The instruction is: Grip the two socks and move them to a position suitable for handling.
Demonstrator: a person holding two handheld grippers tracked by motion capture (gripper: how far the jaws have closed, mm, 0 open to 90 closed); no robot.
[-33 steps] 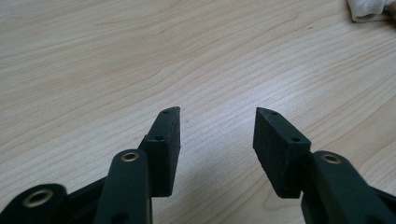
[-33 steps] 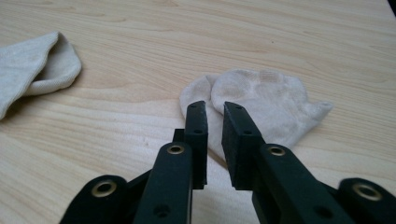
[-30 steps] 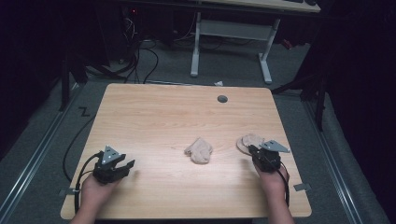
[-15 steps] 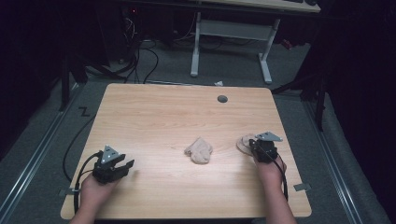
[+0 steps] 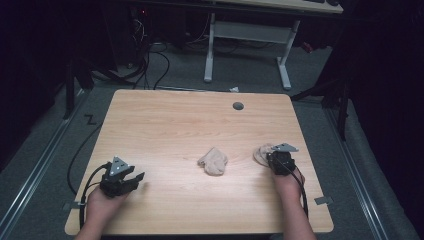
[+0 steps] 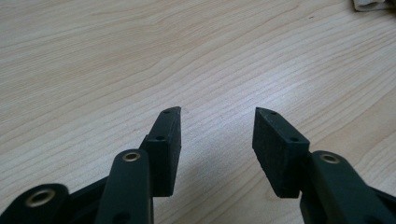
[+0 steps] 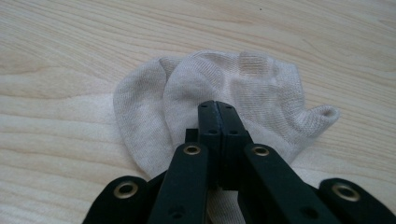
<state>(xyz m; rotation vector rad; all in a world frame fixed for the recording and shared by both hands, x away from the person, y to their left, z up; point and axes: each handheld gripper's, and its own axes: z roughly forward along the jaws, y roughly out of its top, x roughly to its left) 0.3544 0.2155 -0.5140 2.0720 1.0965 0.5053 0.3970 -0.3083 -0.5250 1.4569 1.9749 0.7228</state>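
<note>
Two beige socks lie on the wooden table (image 5: pixel 170 125). One crumpled sock (image 5: pixel 213 161) rests near the middle front. The other sock (image 5: pixel 261 152) lies at the right, spread under my right gripper (image 5: pixel 276 157). In the right gripper view the sock (image 7: pixel 261 84) puckers toward the right gripper (image 7: pixel 217 105), whose jaws are pressed together on its fabric. My left gripper (image 5: pixel 135 179) sits at the front left, far from both socks. It is open (image 6: pixel 218 116) over bare wood with nothing between its jaws. A corner of the middle sock (image 6: pixel 373 4) peeks in at the top right of the left gripper view.
A round grey cable hole (image 5: pixel 238 106) sits near the table's far edge. Beyond the table stand a white desk frame (image 5: pixel 247 45) and loose cables (image 5: pixel 150 60) on the grey floor. Cables trail from both grippers off the front edge.
My right gripper has slid a little left and forward onto the right sock and now covers more of it. The left gripper and the middle sock have stayed put.
</note>
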